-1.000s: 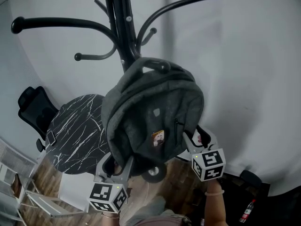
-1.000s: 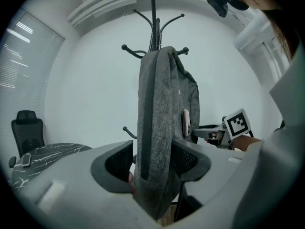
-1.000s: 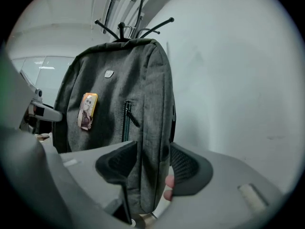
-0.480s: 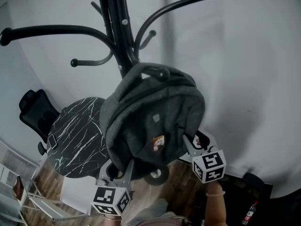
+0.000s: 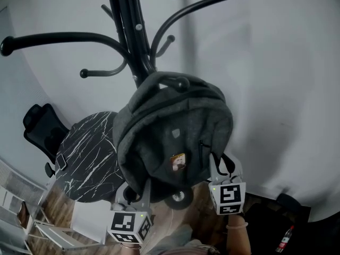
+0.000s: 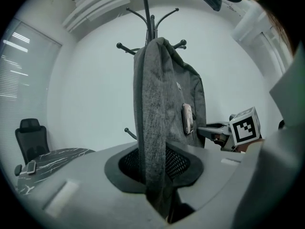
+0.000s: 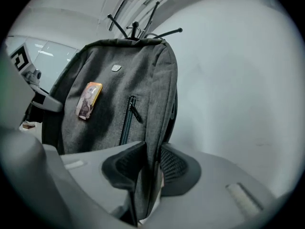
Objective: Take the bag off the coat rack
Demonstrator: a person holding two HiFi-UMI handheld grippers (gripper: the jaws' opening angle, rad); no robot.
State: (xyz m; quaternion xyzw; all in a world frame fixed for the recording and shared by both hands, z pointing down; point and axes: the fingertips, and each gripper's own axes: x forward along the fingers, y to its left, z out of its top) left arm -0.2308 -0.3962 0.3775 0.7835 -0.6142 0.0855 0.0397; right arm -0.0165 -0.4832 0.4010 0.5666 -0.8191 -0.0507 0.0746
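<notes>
Quick update from the coat rack (image 5: 133, 36). The bag (image 5: 175, 137) hangs with its top handle looped over a knob-ended hook (image 5: 179, 82). Its long axis runs straight up and down and the front panel faces me. My left tongs (image 5: 137, 187) are on the bottom edge at about 7 o'clock on the bag. My right tongs (image 5: 220, 166) are low on the side seam at about 4 o'clock.

Both pairs of jaws have just been closing, and each gripper view shows grey fabric pinched between the pads. So they're partly closed on a fold of cloth, not on anything solid. Neither hand is nearer, since both are already on it.

What matters for the next move is that the handle loop sits at 12 o'clock from both tongs, the bag's whole length away. I reckon the lift has to go up first, then out off the hook end, or the loop catches on that knob. With only fabric in the jaws, the bag could sag or slip once its weight comes on.
</notes>
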